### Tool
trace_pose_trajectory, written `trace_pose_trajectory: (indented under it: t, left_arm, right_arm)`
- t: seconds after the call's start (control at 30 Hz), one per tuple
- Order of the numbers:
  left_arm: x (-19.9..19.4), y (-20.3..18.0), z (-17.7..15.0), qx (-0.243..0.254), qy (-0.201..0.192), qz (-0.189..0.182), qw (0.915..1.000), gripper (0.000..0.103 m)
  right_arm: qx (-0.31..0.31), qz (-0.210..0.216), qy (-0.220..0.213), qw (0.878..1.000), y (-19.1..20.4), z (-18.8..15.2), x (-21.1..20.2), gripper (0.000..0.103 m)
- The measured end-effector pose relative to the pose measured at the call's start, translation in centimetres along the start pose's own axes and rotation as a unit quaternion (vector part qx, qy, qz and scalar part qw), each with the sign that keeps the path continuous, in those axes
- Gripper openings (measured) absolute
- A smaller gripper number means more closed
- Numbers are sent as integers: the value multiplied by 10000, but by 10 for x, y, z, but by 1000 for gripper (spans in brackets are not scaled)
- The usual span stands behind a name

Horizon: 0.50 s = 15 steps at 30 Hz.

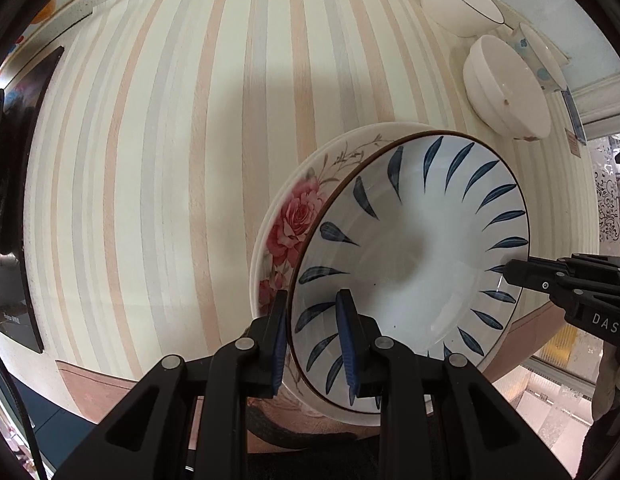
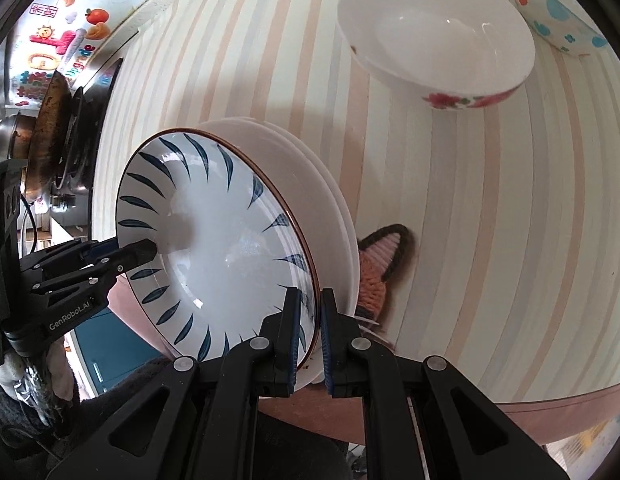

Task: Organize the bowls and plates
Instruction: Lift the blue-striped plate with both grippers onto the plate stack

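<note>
A white plate with blue leaf marks (image 1: 413, 264) lies on top of a stack with a rose-patterned plate (image 1: 294, 220) on the striped tablecloth. My left gripper (image 1: 313, 344) is shut on the near rim of the blue-leaf plate. My right gripper (image 2: 310, 332) is shut on the opposite rim of the same plate (image 2: 222, 252); it shows as a black tool (image 1: 549, 280) in the left wrist view. White plates (image 2: 329, 208) sit under it. Several bowls stand apart: two white ones (image 1: 505, 88) (image 1: 461, 0) and a dotted one (image 2: 557, 12).
The striped tablecloth (image 1: 170, 160) covers the table. A flower-banded white bowl (image 2: 437, 36) stands behind the stack. A knitted fox-ear coaster (image 2: 377, 264) lies beside the stack. Pans (image 2: 50, 128) sit on a stove at the left. The table edge (image 2: 509, 412) is near.
</note>
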State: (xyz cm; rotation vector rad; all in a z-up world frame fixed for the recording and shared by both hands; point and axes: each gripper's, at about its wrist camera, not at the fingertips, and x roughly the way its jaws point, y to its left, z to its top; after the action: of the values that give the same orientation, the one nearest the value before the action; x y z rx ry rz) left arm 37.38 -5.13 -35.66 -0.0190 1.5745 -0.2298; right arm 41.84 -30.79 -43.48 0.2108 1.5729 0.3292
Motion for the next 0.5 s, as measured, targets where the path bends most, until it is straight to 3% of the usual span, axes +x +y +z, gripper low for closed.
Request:
trace_pose_trajectory:
  t: [0.5]
  left_arm:
    - [9,6,-2,-6,-86,56,9999,21]
  right_arm:
    - [260,99,-146,9995,0,1,3,11]
